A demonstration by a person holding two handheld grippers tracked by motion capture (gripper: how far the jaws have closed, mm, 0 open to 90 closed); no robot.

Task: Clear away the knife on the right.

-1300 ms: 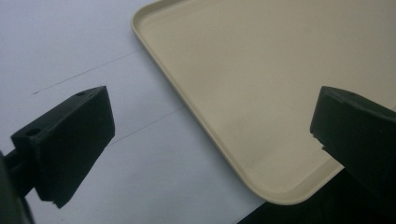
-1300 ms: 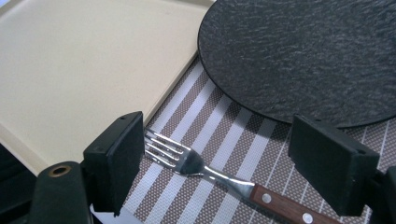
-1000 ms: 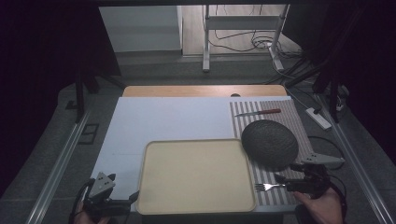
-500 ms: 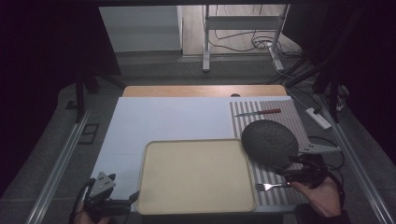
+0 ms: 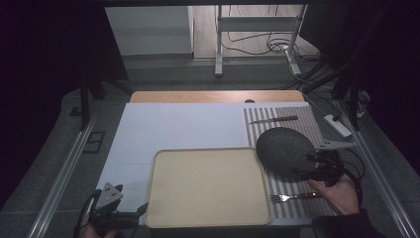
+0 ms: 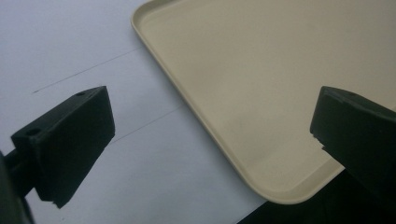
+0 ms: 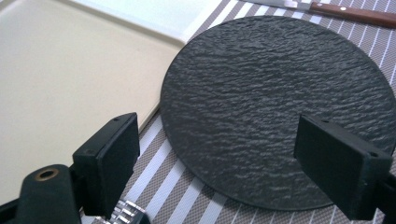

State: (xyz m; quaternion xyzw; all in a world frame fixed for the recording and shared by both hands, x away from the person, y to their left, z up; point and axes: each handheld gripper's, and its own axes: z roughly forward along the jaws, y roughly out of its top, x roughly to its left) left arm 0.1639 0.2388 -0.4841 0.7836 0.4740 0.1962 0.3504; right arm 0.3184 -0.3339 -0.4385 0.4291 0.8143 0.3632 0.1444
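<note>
Moving from fork [image 5: 292, 197] toward dark plate [image 5: 285, 148], right claw [image 5: 303, 166] opening, empty.

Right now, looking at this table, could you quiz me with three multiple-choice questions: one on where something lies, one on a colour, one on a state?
1. Where does the fork lie?
A. on the beige tray
B. on the striped placemat, nearer the person than the plate
C. on the plate

2. What colour is the round plate?
A. dark grey, almost black
B. white
C. red

3. How do the right gripper's jaws stand?
A. shut on the fork
B. shut on the knife
C. open, holding nothing

Answers:
1 B: the high view shows the fork on the striped placemat, between the plate and the table's near edge, beside the beige tray.
2 A: the right gripper view shows its rough, slate-like dark surface.
3 C: its jaws have just been opening; they stand wide apart over the plate's near rim, nothing between them.
</note>
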